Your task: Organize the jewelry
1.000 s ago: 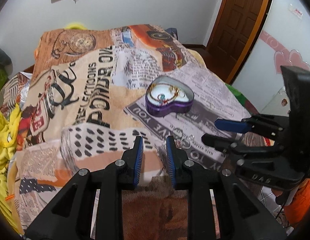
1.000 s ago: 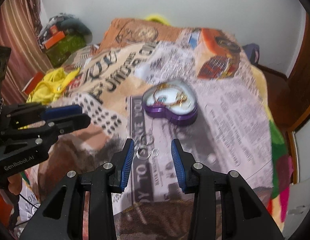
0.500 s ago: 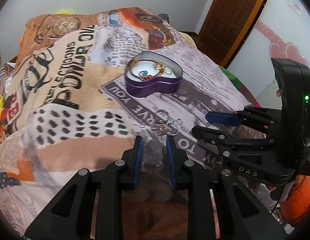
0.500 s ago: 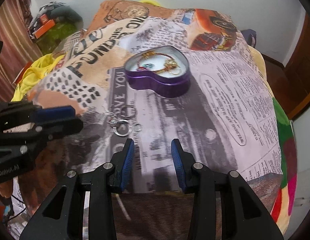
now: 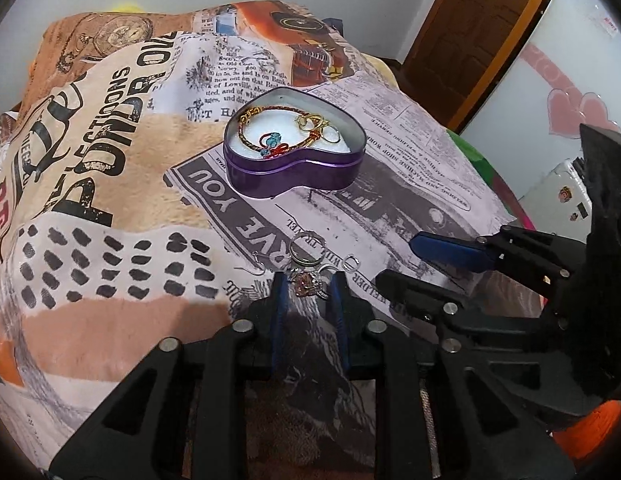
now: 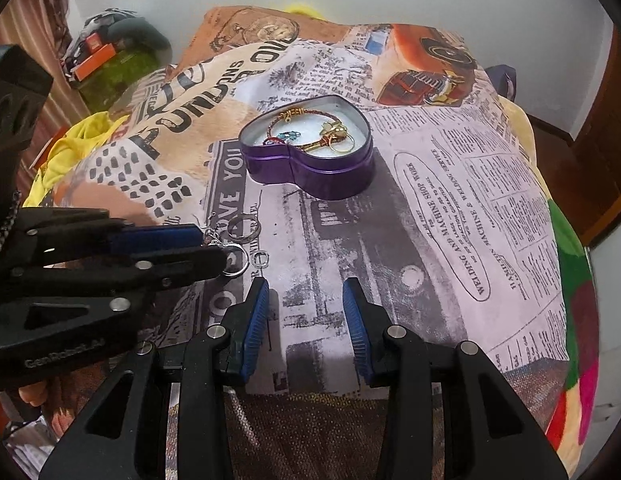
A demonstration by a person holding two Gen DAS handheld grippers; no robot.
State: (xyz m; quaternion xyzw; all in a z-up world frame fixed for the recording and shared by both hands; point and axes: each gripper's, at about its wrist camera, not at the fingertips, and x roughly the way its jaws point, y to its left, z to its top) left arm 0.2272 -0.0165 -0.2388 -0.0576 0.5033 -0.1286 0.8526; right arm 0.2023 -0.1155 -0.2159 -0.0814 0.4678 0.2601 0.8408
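- Straddling a pink-stoned ring (image 5: 306, 282) on the newspaper-print blanket (image 5: 110, 184), the left gripper (image 5: 308, 286) has its blue pads on either side of it, jaws parted and not visibly pinching.
- Loose silver rings (image 5: 304, 249) and a small hoop (image 5: 351, 263) lie just beyond its tips, toward 12 o'clock.
- Further toward 12 o'clock sits the purple heart-shaped tin (image 5: 294, 168), holding a gold bracelet (image 5: 286, 128).
- At 3 o'clock, the right gripper (image 6: 306, 300) hovers spread wide over bare blanket, holding nothing.
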